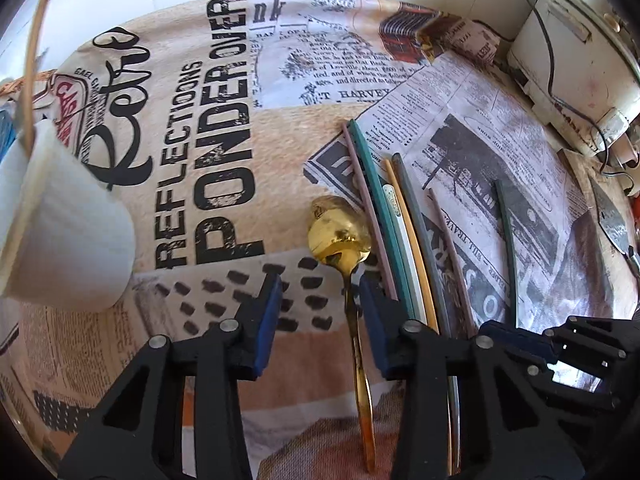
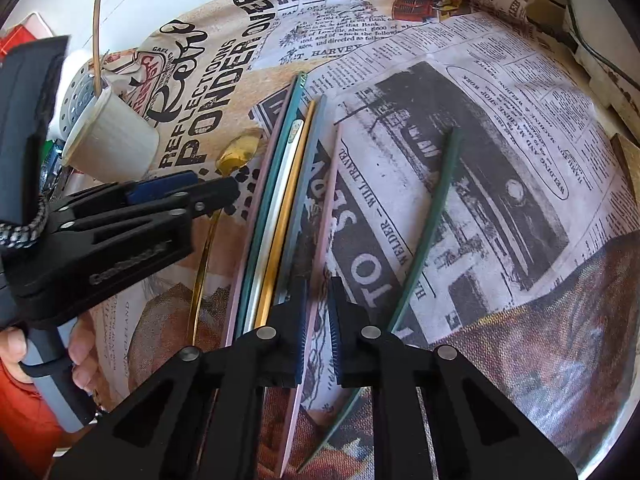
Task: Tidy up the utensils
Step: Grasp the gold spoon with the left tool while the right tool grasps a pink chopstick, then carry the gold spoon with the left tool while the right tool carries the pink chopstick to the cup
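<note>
A gold spoon (image 1: 338, 236) lies on the printed cloth. Its handle runs between the blue pads of my left gripper (image 1: 320, 320), close to the right-hand pad, and the jaws stand apart around it. The left gripper (image 2: 200, 192) also shows in the right wrist view, low over the spoon (image 2: 236, 152). To its right lies a bundle of coloured chopsticks (image 1: 400, 220). A single pink chopstick (image 2: 328, 200) passes between the pads of my right gripper (image 2: 318, 332), which has closed narrowly on it. A dark green chopstick (image 2: 432, 216) lies loose further right.
A white cup (image 1: 68, 232) with a thin stick in it stands at the left. Beside the cup (image 2: 112, 148) is a perforated white holder (image 2: 78, 96). At the back right is a white appliance (image 1: 568, 52) with cables, and a metal blade (image 1: 612, 220) lies at the right edge. A hand (image 2: 80, 356) holds the left gripper's handle.
</note>
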Action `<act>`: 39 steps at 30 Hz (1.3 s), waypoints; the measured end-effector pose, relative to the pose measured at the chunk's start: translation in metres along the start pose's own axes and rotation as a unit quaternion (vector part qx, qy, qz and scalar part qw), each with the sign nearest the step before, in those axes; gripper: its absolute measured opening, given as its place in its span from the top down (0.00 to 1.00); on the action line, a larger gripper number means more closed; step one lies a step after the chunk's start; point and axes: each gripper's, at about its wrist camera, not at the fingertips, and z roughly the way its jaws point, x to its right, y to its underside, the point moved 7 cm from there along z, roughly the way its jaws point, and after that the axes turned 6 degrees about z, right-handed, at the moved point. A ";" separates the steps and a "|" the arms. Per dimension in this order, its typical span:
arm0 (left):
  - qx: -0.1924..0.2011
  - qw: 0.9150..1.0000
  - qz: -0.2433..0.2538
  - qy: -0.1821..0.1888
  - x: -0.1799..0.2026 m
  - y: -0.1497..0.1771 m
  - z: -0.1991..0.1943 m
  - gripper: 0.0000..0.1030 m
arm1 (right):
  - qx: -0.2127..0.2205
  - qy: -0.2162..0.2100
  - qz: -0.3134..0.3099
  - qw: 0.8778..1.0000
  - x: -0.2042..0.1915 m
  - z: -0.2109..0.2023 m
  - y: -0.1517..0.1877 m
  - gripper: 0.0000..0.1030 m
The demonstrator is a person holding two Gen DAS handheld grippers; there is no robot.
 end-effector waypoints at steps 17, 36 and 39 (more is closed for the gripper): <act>0.010 1.000 0.024 -0.008 0.003 -0.020 0.011 0.68 | 0.018 0.023 -0.006 1.000 -0.007 0.013 -0.023 0.95; 0.057 0.997 -0.015 0.048 -0.003 -0.018 -0.045 0.68 | 0.061 0.009 0.007 0.998 -0.011 -0.022 -0.031 0.95; 0.068 0.996 -0.020 0.053 -0.006 -0.020 -0.057 0.68 | 0.075 0.005 0.004 0.997 -0.017 -0.030 -0.036 0.95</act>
